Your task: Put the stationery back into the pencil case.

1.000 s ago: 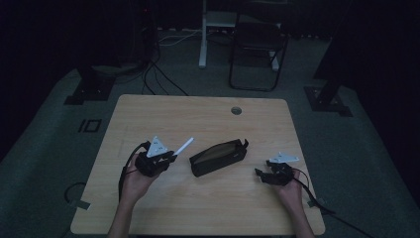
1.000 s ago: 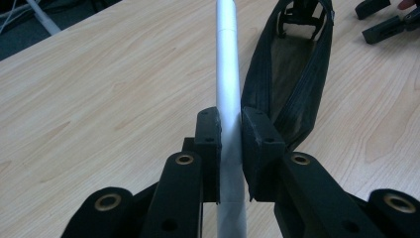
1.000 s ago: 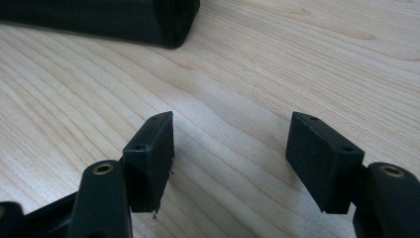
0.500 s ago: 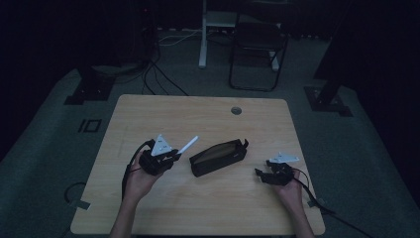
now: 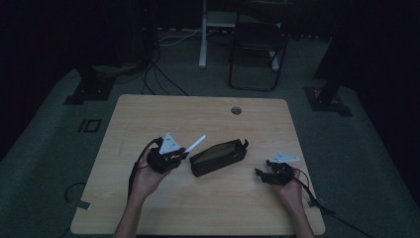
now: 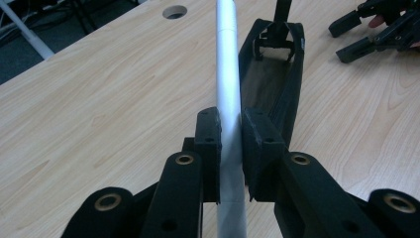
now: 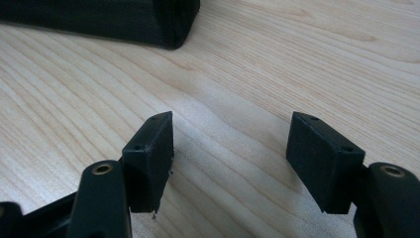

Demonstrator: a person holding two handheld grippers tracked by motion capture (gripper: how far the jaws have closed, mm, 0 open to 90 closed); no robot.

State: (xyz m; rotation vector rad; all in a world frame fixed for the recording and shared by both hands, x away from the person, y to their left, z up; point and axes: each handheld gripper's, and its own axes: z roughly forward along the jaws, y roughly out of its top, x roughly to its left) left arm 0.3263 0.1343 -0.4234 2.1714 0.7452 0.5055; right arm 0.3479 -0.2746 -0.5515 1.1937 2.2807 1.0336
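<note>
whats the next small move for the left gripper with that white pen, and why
Probably carry the white pen a little further forward and tip its front end down into the open pouch. The left gripper is shut on the pen, which already points along the pouch's unzipped mouth but sits above it. The right gripper is open, resting beside the pouch's end on the table.

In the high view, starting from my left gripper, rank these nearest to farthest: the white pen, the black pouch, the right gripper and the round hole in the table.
1. White pen, clamped in the left gripper.
2. Black pouch, just to its right, mid-table.
3. Round hole, toward the far edge.
4. Right gripper, at the right side, open.
</note>
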